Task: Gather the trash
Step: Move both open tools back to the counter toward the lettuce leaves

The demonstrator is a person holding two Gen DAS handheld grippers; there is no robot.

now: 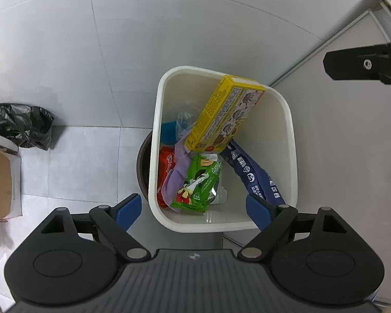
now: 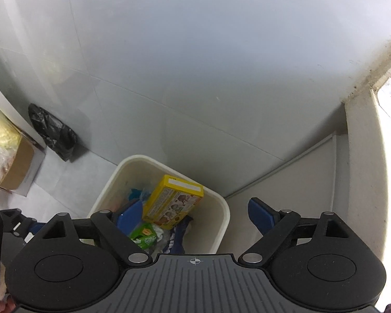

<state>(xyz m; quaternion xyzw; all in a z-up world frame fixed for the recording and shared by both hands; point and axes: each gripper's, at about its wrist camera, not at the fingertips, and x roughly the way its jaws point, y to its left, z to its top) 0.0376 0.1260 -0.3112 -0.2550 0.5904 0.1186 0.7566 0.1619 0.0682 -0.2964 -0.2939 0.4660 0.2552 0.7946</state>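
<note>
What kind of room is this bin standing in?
Probably a tiled utility or kitchen corner indoors: grey floor tiles, a white waste bin holding food packaging, and a black rubbish bag by the wall.

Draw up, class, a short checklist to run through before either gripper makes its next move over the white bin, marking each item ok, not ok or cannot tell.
1. Left gripper open and empty: ok.
2. Right gripper open and empty: ok.
3. White bin upright on the floor, mouth unobstructed: ok.
4. Trash fully inside: not ok; the yellow box leans on the far rim with its top end level with the edge.
5. Green packet, dark blue wrapper and red packet below the rim: ok.
6. No loose trash left on the floor: cannot tell; only a black bag and a cardboard box show beside the wall.
</note>
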